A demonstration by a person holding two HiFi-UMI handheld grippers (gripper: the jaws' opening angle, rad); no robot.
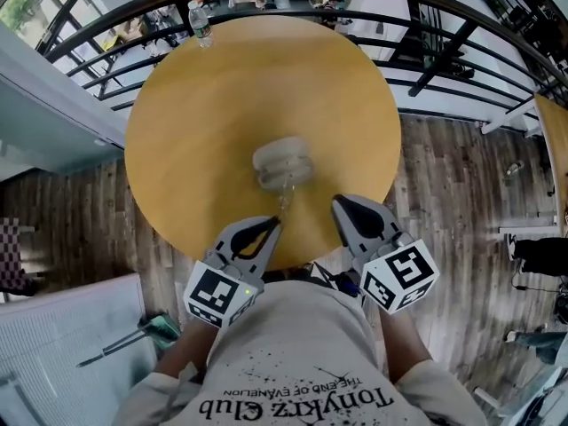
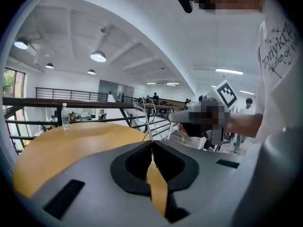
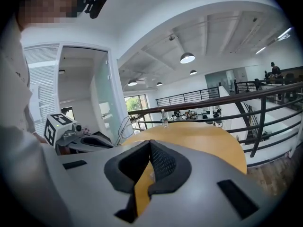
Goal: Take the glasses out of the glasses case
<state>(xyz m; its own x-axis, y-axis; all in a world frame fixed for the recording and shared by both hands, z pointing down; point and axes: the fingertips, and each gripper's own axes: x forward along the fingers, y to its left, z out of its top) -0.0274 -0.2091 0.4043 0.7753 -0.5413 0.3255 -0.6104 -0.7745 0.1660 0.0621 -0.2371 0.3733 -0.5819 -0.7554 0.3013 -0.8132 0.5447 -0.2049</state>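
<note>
A pale grey glasses case (image 1: 282, 162) lies near the middle of the round yellow table (image 1: 222, 105). My left gripper (image 1: 273, 224) is at the table's near edge, shut on thin wire-framed glasses (image 1: 286, 197). The glasses (image 2: 146, 115) stick up from the closed jaw tips of the left gripper (image 2: 152, 143). They hang just in front of the case, apart from it. My right gripper (image 1: 338, 202) is beside them on the right, shut with nothing in it. In the right gripper view its jaws (image 3: 149, 143) meet, and the glasses (image 3: 124, 126) show at the left.
A water bottle (image 1: 200, 20) stands at the table's far left edge. Dark railings (image 1: 426, 51) curve round behind the table. Wooden floor (image 1: 461, 193) lies to the right. The person's white shirt (image 1: 293, 362) fills the bottom of the head view.
</note>
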